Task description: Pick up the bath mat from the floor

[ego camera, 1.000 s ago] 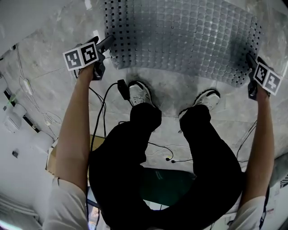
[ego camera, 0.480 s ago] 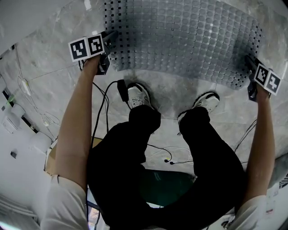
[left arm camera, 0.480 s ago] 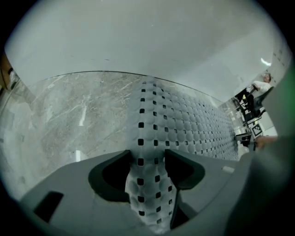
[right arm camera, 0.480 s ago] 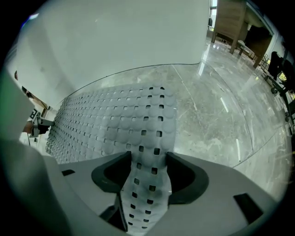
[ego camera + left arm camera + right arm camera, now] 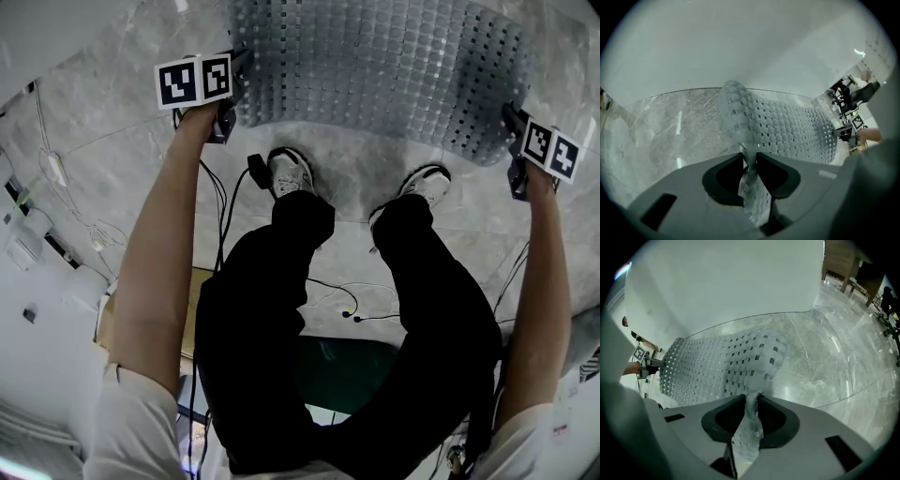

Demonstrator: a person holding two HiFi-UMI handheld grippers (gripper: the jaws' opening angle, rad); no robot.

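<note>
The grey marble floor (image 5: 103,112) is seen beneath the bath mat (image 5: 375,66), whose near edge is held up off it in a curve. The mat's near left corner is pinched by the left gripper (image 5: 749,158) and its near right corner by the right gripper (image 5: 751,399). Both pairs of jaws have just been closed onto the perforated sheet. Two white shoes (image 5: 291,172) are planted just short of the mat's near edge. A black cable (image 5: 223,197) is seen below the mat's left corner.

Large indoor hall, polished marble floor (image 5: 103,117), plain white wall (image 5: 740,47), loose cables (image 5: 349,315)
</note>
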